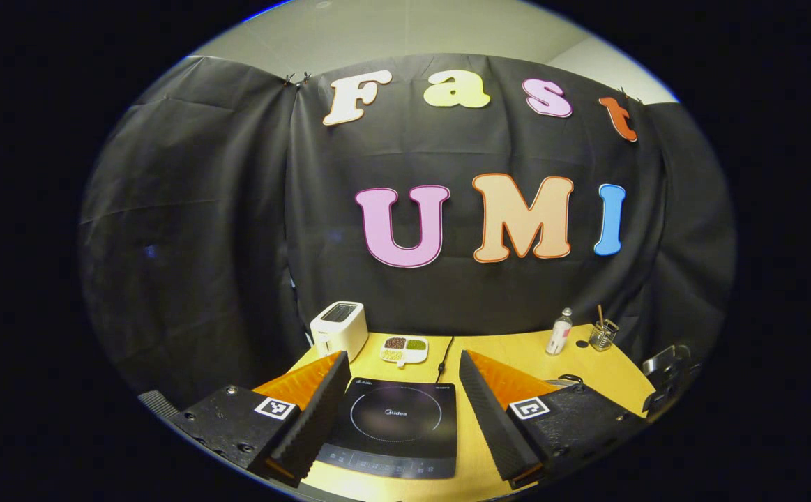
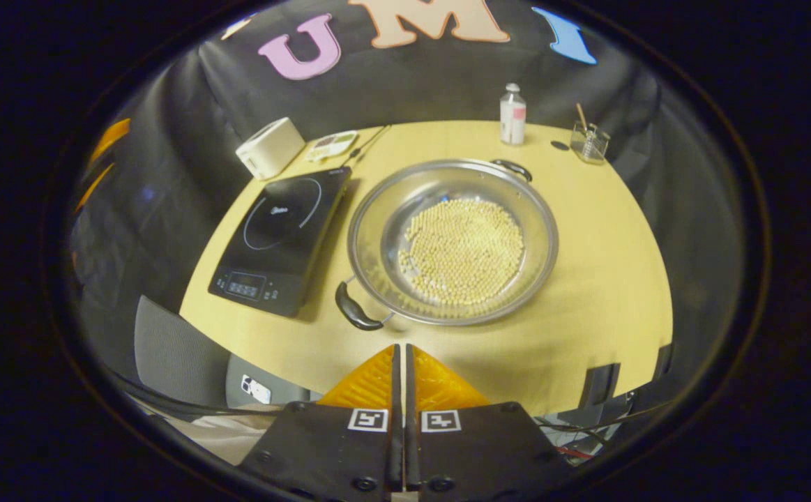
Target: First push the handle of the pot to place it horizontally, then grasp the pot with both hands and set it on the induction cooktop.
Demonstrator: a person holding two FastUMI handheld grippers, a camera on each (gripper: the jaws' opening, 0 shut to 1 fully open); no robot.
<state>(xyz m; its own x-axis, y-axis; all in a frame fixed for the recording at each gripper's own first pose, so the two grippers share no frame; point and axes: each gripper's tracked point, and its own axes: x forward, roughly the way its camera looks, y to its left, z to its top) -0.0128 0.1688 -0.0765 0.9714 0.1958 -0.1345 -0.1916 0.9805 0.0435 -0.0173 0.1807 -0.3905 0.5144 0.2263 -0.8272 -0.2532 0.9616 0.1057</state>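
The right gripper (image 2: 402, 362) hangs above the table edge, fingers pressed together, good for pushing. It should nudge the near handle (image 2: 356, 310) sideways, gently, so the beans stay in. The pot (image 2: 452, 240) sits on the yellow table (image 2: 607, 279), beside the cooktop (image 2: 279, 237). The left gripper (image 1: 405, 397) has its fingers spread wide. Farther back stand a toaster (image 2: 269, 148) and a bottle (image 2: 512, 115).

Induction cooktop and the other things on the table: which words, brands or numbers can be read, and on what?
"Midea": in the ring on the induction cooktop.
Its corner print and control panel: too small to read.
Label of the bottle: too blurred to read.
On the toaster: nothing legible.
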